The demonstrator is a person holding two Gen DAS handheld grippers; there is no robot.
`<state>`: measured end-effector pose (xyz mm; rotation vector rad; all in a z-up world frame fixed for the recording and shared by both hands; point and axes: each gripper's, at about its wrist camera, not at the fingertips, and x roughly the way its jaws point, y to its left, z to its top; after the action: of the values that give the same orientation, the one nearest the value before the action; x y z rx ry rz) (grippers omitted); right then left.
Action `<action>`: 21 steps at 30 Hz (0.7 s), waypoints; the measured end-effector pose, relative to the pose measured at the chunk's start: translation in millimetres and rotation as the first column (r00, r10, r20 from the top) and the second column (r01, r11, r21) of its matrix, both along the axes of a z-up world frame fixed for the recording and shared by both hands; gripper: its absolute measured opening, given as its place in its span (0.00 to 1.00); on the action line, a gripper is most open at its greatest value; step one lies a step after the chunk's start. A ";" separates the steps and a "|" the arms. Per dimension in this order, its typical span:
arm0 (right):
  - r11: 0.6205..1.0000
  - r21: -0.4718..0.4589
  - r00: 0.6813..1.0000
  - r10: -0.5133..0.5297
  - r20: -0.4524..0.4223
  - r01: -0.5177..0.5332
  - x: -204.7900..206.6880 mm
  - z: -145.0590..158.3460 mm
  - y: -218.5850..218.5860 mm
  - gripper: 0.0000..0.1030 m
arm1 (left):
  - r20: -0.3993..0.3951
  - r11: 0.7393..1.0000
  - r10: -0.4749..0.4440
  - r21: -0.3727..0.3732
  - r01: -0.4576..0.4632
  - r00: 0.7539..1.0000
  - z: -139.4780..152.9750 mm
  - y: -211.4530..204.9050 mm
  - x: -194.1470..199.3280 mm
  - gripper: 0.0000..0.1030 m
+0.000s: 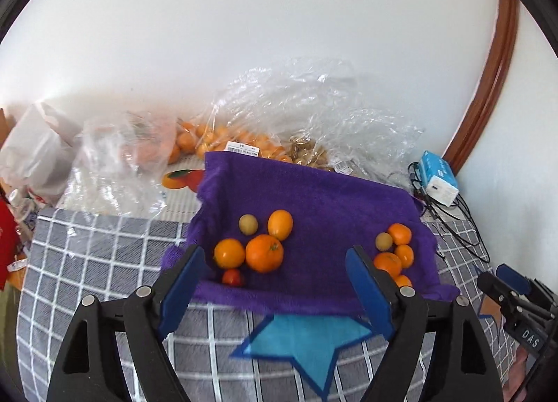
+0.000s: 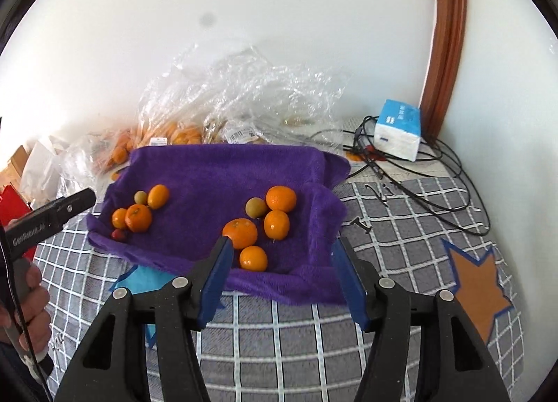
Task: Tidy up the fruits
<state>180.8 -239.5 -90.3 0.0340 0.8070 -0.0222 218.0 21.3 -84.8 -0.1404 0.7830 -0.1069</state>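
While both grippers gape, fruits [image 1: 264, 253] dot the towel [image 1: 324, 199].

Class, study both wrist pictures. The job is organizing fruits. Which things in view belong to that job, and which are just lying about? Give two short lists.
Belongs to the job:
- left fruit group
- right fruit group
- purple towel under them
- left gripper, open
- right gripper, open

Just lying about:
- plastic bags
- white and blue box
- black cables
- checked cloth

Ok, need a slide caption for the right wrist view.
Open right gripper hovers before a purple towel holding two clusters of oranges and small fruits.
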 end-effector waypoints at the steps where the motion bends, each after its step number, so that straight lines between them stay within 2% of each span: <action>1: 1.000 -0.001 1.000 0.001 0.004 -0.001 -7.1 4.2 0.7 0.63 | 0.010 1.000 -0.001 0.008 0.000 1.000 4.2 1.2 -9.8 0.82; 2: 1.000 0.000 1.000 0.004 0.005 -0.004 -15.9 8.5 1.5 0.67 | 0.021 1.000 0.002 0.015 -0.002 1.000 8.9 1.7 -20.5 0.83; 5: 1.000 -0.006 1.000 -0.001 0.009 0.001 -37.9 17.4 3.6 0.67 | 0.053 1.000 0.016 0.014 -0.016 0.998 23.2 1.2 -49.6 0.87; 7: 1.000 -0.016 1.000 -0.015 0.009 0.015 -51.3 21.3 5.0 0.71 | 0.076 1.000 0.020 0.000 -0.020 0.997 32.9 1.4 -69.8 0.90; 10: 1.000 -0.025 0.999 0.001 0.055 0.000 -79.6 33.8 7.9 0.80 | 0.122 1.000 0.029 0.001 -0.029 0.992 48.1 -1.0 -99.6 0.97; 12: 1.000 -0.029 0.995 0.011 0.104 -0.008 -98.3 42.8 9.5 0.91 | 0.147 0.999 0.035 0.020 -0.038 0.988 55.0 -5.2 -117.7 0.99; 21: 1.000 0.010 0.987 -0.027 0.157 0.026 -150.9 52.8 -3.7 0.99 | 0.200 0.998 0.017 0.060 -0.030 0.980 67.3 -20.6 -178.3 1.00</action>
<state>29.9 -243.3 -37.5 0.0537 0.6486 -0.0407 39.7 0.8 -17.5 -0.0774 0.5835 -0.0726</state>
